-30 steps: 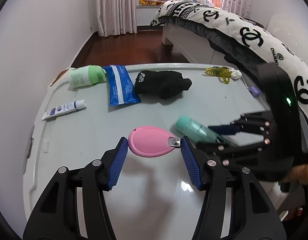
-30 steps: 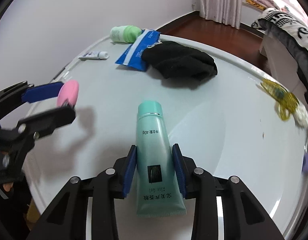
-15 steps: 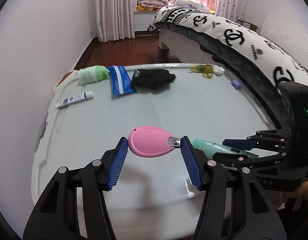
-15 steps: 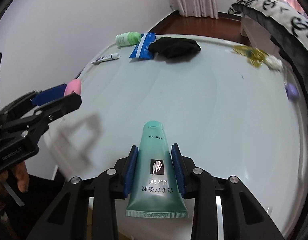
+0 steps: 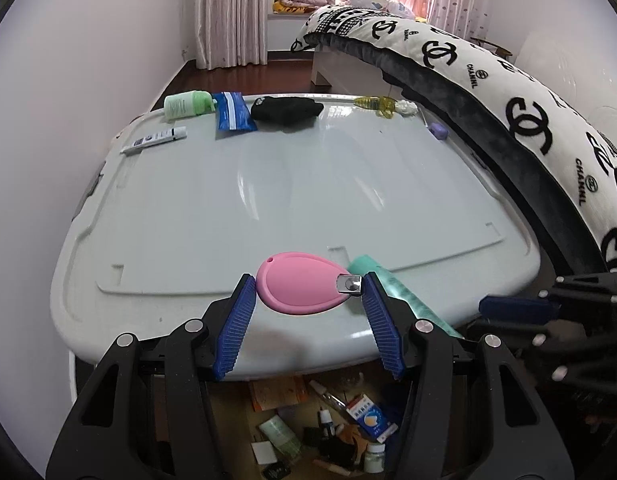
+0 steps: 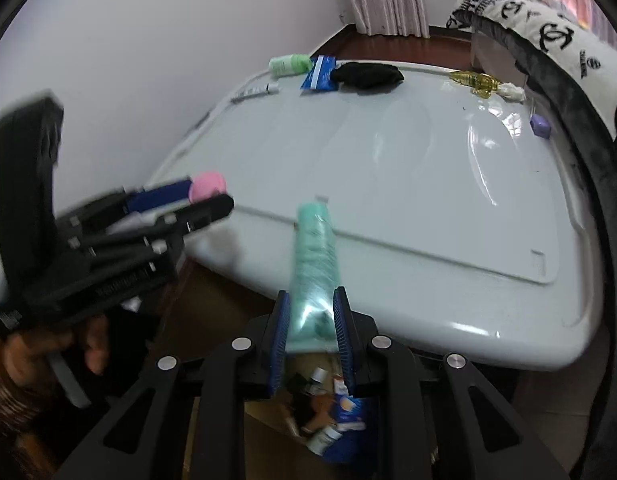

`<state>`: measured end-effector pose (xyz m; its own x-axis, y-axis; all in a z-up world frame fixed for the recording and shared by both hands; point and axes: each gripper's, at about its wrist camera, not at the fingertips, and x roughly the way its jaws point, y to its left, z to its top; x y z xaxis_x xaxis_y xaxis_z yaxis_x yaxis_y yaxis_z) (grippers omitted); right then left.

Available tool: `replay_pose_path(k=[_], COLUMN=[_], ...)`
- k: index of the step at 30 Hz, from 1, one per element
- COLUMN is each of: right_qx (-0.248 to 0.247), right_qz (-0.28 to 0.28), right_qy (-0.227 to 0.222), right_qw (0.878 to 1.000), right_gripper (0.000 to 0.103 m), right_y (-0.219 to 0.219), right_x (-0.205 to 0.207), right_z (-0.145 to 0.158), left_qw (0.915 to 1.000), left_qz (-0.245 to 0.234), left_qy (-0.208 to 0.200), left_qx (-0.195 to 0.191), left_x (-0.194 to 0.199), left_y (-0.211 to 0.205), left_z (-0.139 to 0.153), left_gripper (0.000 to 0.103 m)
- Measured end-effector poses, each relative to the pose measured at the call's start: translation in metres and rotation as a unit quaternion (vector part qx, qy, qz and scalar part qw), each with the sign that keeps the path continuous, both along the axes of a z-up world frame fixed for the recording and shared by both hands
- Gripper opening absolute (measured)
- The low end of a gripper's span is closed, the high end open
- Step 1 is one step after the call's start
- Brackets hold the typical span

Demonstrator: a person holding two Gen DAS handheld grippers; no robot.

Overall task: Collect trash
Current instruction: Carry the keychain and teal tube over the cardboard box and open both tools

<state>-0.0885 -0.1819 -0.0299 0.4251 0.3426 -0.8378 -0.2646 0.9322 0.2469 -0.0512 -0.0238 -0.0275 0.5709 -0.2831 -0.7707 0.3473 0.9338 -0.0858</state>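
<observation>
My left gripper (image 5: 306, 298) is shut on a pink teardrop-shaped object (image 5: 298, 288), held above the near edge of the white bin lid (image 5: 308, 184). It shows in the right wrist view too (image 6: 206, 186). My right gripper (image 6: 310, 312) is shut on a teal tube (image 6: 314, 264), also seen in the left wrist view (image 5: 392, 286). Both are over the lid's front edge, above a cardboard box of trash (image 5: 328, 428), also visible in the right wrist view (image 6: 328, 412).
At the lid's far end lie a green bottle (image 5: 186, 105), a blue packet (image 5: 232, 117), a black cloth (image 5: 286, 110), a small white tube (image 5: 154, 141), a yellow clip (image 5: 378, 104) and a purple piece (image 5: 439, 131). A bed (image 5: 488, 80) stands at the right.
Both grippers have pulled back toward the lid's front edge with their objects. The box of trash below has come into view.
</observation>
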Motion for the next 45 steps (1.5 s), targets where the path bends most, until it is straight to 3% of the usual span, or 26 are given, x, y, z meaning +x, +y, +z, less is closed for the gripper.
replay_pose_path(k=[2,3,9,12,14,17,22,30,38,45], right_qx=[-0.028,-0.045,-0.047,-0.085,-0.076,-0.056,-0.028,-0.008,0.020,0.005], right_qz=[0.003,0.004,0.018,0.028,0.024,0.015,0.003,-0.011,-0.006,-0.002], right_qy=[-0.020,-0.026,-0.023,-0.030,-0.029,-0.004,0.033,0.030,0.032,0.069], right_qw=[0.999,0.999,0.998,0.996,0.996,0.998,0.999,0.999,0.999,0.998], right_gripper=[0.056,0.064,0.071,0.064,0.058,0.034,0.034,0.034,0.031,0.027], right_y=[0.005,0.008,0.044,0.057,0.055,0.053,0.051,0.037,0.023,0.028], right_x=[-0.004,-0.004,0.034,0.050,0.056,0.066,0.064,0.038,-0.023,-0.073], right_z=[0.000,-0.002,-0.032,-0.049,-0.053,-0.051,-0.051,-0.040,-0.019,-0.047], left_qw=[1.0000,1.0000,1.0000,0.9999,0.9997,0.9995,0.9993,0.9992,0.9987,0.9988], left_qz=[-0.002,-0.001,0.002,0.010,0.018,0.028,0.034,0.026,0.018,0.003], left_qy=[0.001,-0.001,-0.006,-0.006,-0.008,-0.005,-0.005,-0.015,-0.032,-0.009], left_qx=[0.001,0.000,0.004,0.008,0.013,0.015,0.016,0.024,0.034,0.048], left_x=[-0.003,-0.006,-0.007,-0.006,-0.004,-0.002,-0.001,-0.007,-0.021,-0.058], left_y=[0.000,0.000,0.005,0.013,0.021,0.029,0.034,0.028,0.023,0.019], left_z=[0.000,0.001,0.002,0.002,0.001,-0.001,0.001,0.004,0.012,-0.006], left_gripper=[0.054,0.054,0.054,0.054,0.054,0.054,0.054,0.054,0.054,0.054])
